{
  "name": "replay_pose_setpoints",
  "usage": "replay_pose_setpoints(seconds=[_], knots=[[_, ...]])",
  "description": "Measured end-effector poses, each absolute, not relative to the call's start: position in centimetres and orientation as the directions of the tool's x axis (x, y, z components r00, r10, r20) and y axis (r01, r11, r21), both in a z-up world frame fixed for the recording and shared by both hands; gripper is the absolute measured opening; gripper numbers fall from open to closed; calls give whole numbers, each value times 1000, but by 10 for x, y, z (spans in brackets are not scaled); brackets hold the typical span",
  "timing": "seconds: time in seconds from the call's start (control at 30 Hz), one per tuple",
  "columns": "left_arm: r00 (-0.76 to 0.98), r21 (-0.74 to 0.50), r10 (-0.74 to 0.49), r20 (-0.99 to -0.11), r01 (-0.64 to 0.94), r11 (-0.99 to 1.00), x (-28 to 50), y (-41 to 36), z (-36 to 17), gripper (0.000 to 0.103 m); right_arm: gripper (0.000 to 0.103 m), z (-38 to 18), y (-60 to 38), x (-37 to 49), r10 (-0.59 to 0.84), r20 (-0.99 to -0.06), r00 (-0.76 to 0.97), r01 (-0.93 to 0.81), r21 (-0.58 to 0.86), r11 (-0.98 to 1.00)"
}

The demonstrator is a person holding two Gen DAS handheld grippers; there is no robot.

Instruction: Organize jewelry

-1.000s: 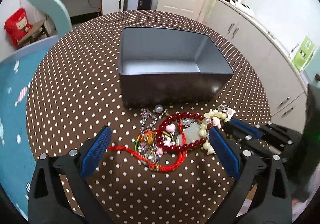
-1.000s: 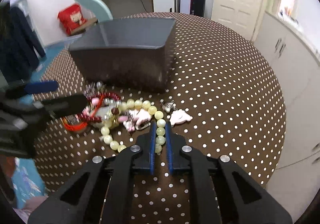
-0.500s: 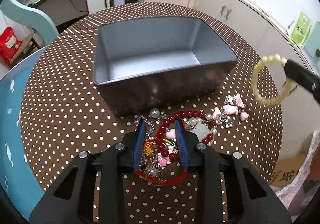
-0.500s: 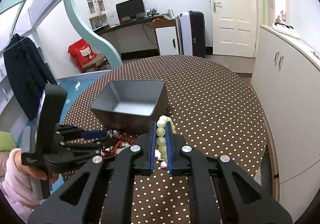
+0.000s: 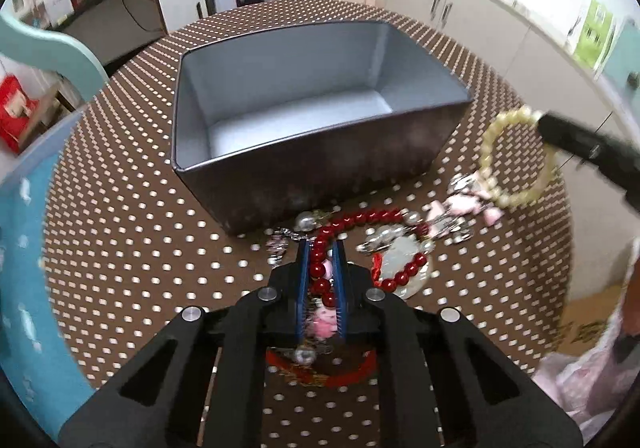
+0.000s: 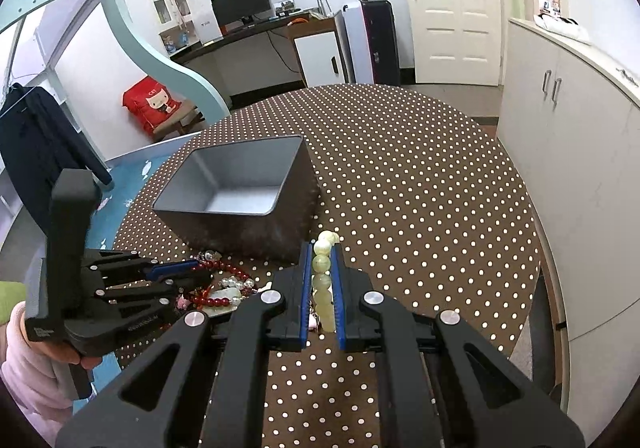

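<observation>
On the brown polka-dot table (image 5: 120, 248), a heap of jewelry lies in front of an empty grey metal box (image 5: 320, 176). My left gripper (image 5: 320, 248) points down into the heap. Its jaws are closing, and the pads press on a red bead bracelet (image 5: 360, 216) between them. A white pendant (image 5: 400, 260), pink charms (image 5: 468, 204) and a red cord (image 5: 320, 372) lie around it. My right gripper (image 6: 322, 248) is shut on a pale yellow bead bracelet (image 6: 322, 264). That bracelet (image 5: 512, 202) hangs in the air to the right of the box (image 6: 248, 224). The left gripper (image 6: 200, 272) also shows low at the left.
A hand in a pink sleeve (image 6: 24, 360) holds the left gripper's handle. White cabinets (image 6: 580, 128) stand close to the table's right edge. A plastic bag (image 5: 580, 380) lies below that edge. Bare tabletop (image 6: 400, 188) stretches to the right of and behind the box.
My left jaws went from wide open around the heap to closed on the red bead bracelet. My right gripper lifted the pale bracelet off the table and raised it.
</observation>
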State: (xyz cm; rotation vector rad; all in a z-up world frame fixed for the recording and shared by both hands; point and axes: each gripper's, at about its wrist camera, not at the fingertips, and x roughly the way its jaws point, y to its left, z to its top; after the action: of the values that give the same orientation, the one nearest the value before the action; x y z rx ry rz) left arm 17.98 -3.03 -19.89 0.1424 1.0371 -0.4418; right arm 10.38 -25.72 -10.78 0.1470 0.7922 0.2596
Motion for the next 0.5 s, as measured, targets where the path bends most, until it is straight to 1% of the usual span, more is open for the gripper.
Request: replay_pose_setpoints(seconds=[0.1, 0.2, 0.5], knots=[[437, -130, -326, -838, 421, 898, 180, -27, -200, 11, 8, -110, -256, 105, 289, -681, 673, -177, 232, 957], [434, -203, -380, -817, 400, 893, 181, -20, -200, 11, 8, -109, -257, 106, 284, -681, 675, -173, 229, 958], [484, -288, -452, -749, 376, 881, 179, -6, -179, 11, 8, -109, -257, 103, 287, -678, 676, -176, 229, 957]])
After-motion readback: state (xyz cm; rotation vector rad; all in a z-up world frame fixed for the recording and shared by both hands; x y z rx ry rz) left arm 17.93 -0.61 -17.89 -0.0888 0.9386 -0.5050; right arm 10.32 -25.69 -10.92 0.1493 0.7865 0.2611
